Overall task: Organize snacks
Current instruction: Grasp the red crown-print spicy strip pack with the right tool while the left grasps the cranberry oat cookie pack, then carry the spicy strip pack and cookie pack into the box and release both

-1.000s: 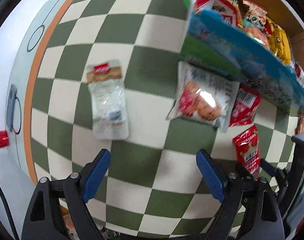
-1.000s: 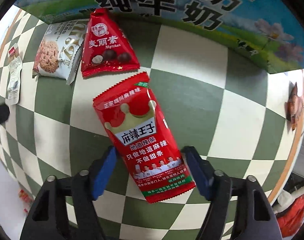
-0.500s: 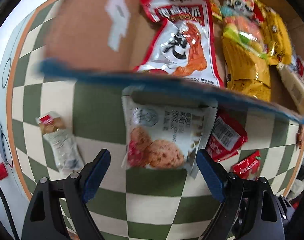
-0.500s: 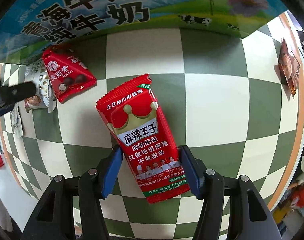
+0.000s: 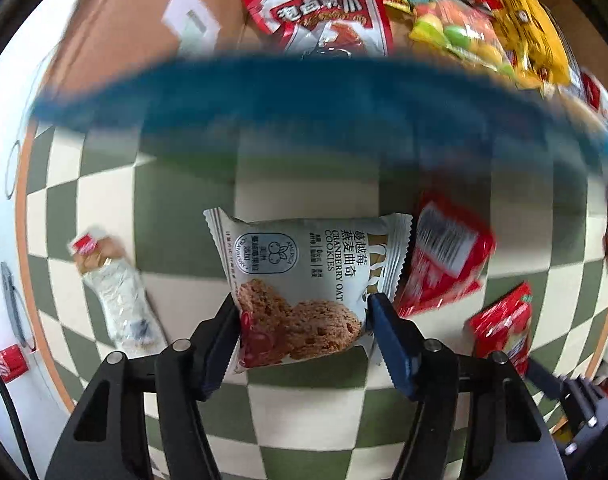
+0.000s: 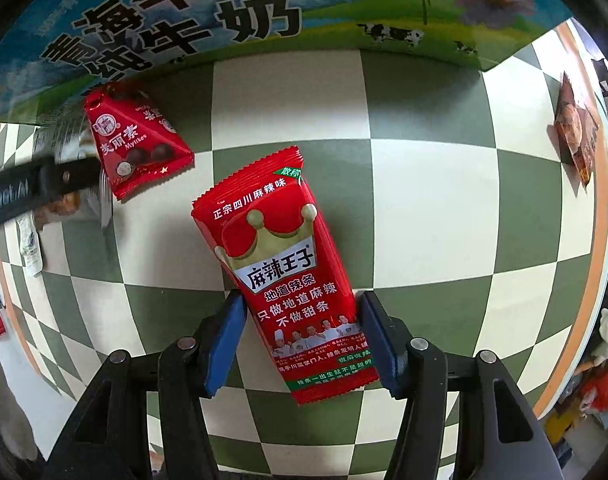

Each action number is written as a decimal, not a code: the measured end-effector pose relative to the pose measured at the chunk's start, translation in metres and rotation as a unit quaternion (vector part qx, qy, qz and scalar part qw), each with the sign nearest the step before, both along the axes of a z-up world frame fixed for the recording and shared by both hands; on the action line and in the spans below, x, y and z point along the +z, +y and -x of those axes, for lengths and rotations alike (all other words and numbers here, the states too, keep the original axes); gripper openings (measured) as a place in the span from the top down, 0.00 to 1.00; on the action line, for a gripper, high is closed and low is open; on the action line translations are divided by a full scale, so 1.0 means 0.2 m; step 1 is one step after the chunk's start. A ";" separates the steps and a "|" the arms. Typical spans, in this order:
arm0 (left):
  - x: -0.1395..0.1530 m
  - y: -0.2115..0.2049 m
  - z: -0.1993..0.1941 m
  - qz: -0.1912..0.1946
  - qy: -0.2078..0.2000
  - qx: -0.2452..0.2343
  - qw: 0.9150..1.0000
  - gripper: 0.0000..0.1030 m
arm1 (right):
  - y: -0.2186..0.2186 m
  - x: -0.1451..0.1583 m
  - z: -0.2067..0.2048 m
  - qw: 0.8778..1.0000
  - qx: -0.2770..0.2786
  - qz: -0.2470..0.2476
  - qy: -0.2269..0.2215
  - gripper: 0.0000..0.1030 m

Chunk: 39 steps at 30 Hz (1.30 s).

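Note:
My left gripper (image 5: 304,334) has its blue pads against both sides of a white cranberry oat cookie pack (image 5: 304,280) lying on the checkered cloth, just in front of the blue-sided cardboard box (image 5: 304,112). My right gripper (image 6: 300,334) has its pads against both sides of a red spicy strip packet (image 6: 288,276) on the cloth. A red triangular Mylikes chocolate pack (image 6: 134,146) lies to the upper left of it, beside the box wall (image 6: 264,8); it also shows in the left wrist view (image 5: 443,264).
The box holds several snack bags, among them a red-and-white one (image 5: 319,4) and yellow ones (image 5: 535,40). A clear wrapped snack (image 5: 112,292) lies left of the cookies. A brown packet (image 6: 577,136) lies near the cloth's right edge. The other gripper's arm (image 6: 24,196) enters from the left.
My left gripper swung right from the clear snack to the cookie pack and closed in on it. My right gripper narrowed onto the red strip packet.

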<state>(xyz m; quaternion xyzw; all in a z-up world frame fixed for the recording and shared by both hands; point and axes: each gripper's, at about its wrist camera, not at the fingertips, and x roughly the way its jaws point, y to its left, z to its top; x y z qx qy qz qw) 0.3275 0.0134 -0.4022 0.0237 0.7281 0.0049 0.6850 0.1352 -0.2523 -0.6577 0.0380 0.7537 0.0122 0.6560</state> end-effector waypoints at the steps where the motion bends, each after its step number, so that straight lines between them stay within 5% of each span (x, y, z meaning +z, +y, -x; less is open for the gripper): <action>1: 0.00 -0.01 0.03 -0.001 0.002 -0.002 1.000 0.40 | -0.01 0.01 0.00 1.000 -0.006 -0.006 0.002 0.42; 12: 0.03 -0.05 0.29 0.003 0.008 -0.012 1.000 0.41 | -0.07 0.04 0.04 0.998 -0.045 -0.052 -0.001 0.49; 19: 0.29 -0.16 0.33 0.021 -0.029 -0.019 0.999 0.41 | -0.08 0.15 0.07 0.996 -0.049 -0.077 -0.020 0.51; 29: 0.86 -0.13 0.24 0.092 -0.111 -0.021 0.989 0.41 | -0.21 0.60 0.08 0.985 -0.053 -0.138 -0.086 0.51; 39: 1.07 -0.13 -0.22 0.123 -0.143 -0.027 0.982 0.41 | -0.36 1.08 -0.18 0.968 -0.068 -0.173 -0.170 0.51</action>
